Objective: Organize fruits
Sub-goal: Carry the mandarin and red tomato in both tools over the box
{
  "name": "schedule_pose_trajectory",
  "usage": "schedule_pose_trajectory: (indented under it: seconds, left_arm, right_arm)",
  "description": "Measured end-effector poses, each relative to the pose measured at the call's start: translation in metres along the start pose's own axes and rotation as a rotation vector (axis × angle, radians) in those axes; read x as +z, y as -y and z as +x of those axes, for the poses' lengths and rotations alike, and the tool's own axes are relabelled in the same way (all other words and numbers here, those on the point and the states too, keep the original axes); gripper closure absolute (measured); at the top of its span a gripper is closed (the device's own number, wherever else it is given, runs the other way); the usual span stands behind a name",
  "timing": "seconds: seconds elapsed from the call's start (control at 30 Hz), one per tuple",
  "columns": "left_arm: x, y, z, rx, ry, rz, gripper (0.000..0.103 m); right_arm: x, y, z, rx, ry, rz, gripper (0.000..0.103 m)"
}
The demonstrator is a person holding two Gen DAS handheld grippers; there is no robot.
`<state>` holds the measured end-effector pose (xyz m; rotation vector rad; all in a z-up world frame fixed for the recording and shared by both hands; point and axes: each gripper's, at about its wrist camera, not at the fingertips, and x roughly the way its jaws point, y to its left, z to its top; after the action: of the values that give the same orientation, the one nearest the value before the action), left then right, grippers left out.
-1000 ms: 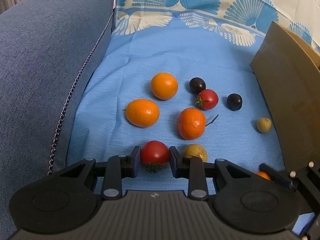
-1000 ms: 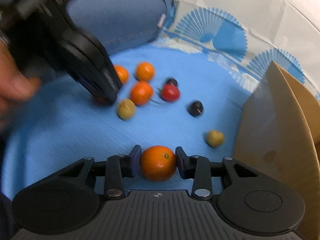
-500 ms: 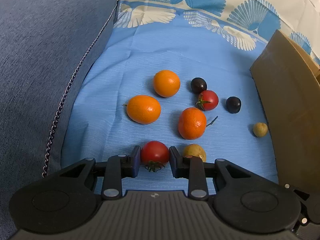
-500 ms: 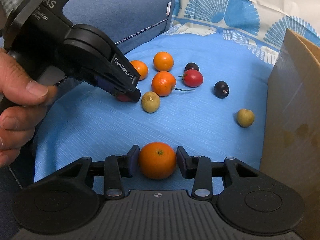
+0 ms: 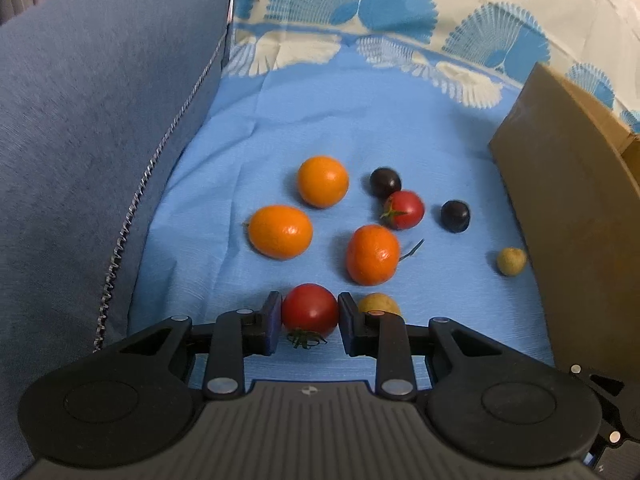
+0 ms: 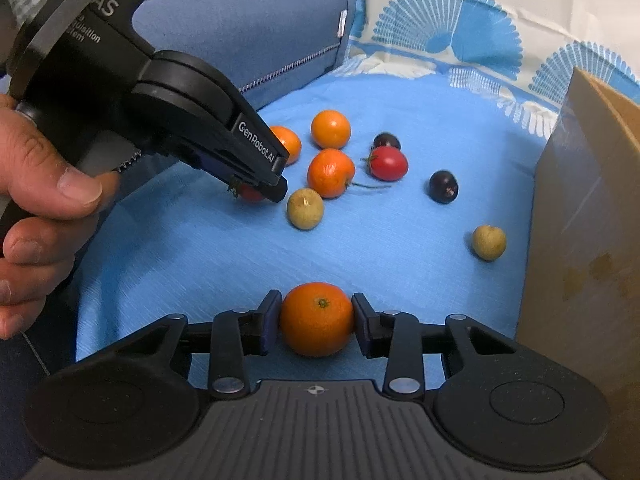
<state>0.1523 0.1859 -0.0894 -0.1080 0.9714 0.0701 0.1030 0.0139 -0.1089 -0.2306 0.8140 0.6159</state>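
Nothing shifted, left tool (image 6: 256,188) marked "GenRobot.AI", still gripping tomato (image 5: 310,310)

Left gripper (image 6: 256,188): matte black plastic housing, rounded pivot discs, white "GenRobot.AI" lettering along the finger arm, more partly cut-off white text higher up the body. Serrated grey trigger edge just beside the hand (image 6: 36,208). Right gripper (image 6: 316,320): black ribbed deck, silver pivot screws, small compass-style mark at deck centre, dark blue pads.
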Motion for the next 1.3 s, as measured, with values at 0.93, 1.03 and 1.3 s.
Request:
schedule_pose_trajectory:
  seconds: [0.93, 1.03, 1.3]
  left_arm:
    - [0.015, 0.096, -0.13, -0.126, 0.363, 0.167, 0.07]
    - [0.006, 0.124, -0.132, -0.152, 0.404, 0.227, 0.07]
    - [-0.018, 0.167, -0.116, -0.322, 0.443, 0.156, 0.07]
  right_arm:
    - [0.017, 0.121, -0.208, -0.173, 0.477, 0.136, 0.064]
    - [0.01, 0.159, -0.213, -0.225, 0.475, 0.198, 0.064]
    - [-0.006, 0.214, -0.215, -0.276, 0.493, 0.363, 0.064]
